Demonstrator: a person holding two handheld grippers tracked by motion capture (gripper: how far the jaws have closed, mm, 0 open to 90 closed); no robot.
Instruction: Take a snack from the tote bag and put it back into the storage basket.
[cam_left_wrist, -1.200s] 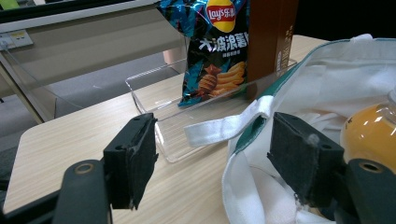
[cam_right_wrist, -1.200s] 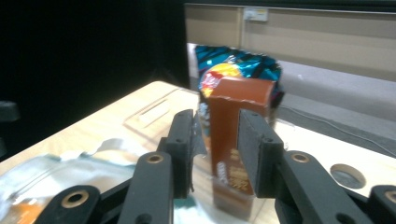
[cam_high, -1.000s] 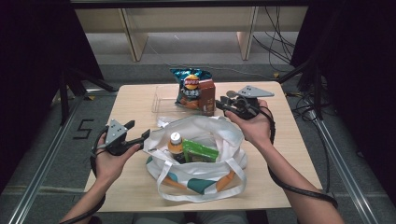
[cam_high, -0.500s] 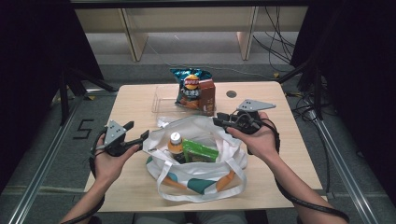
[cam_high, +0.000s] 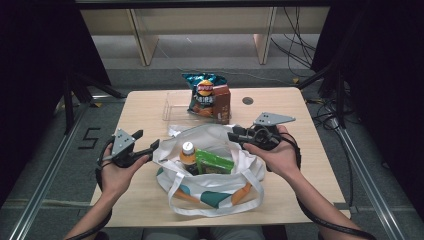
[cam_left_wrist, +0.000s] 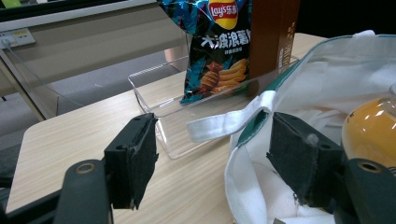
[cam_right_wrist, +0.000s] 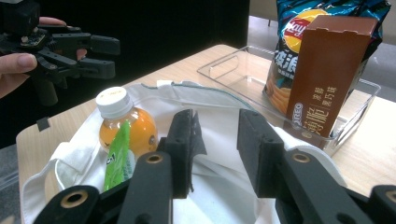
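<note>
A white tote bag (cam_high: 212, 136) lies open on the table, holding an orange juice bottle (cam_high: 187, 152) and a green packet (cam_high: 214, 162). My left gripper (cam_high: 146, 141) is at the bag's left rim. In the left gripper view its jaws (cam_left_wrist: 215, 140) stand wide open, with the rim and a strap of the bag (cam_left_wrist: 327, 79) between them, unpinched. My right gripper (cam_high: 234, 137) hovers at the bag's right rim, pointing left. Its jaws (cam_right_wrist: 217, 121) have just been opening and stand apart over the bag's mouth with nothing between them; the bottle (cam_right_wrist: 123, 123) is just beyond.
Behind the bag, a clear tray (cam_high: 172, 107) holds a blue chips bag (cam_high: 202, 92) and an upright brown box (cam_high: 221, 102). A round hole (cam_high: 247, 100) sits in the table (cam_high: 310, 165). Bare wood lies right of the bag and at back left.
The right gripper has come from beside the brown box, toward me and down, to the bag's right rim. The left gripper and the bag have stayed put.
</note>
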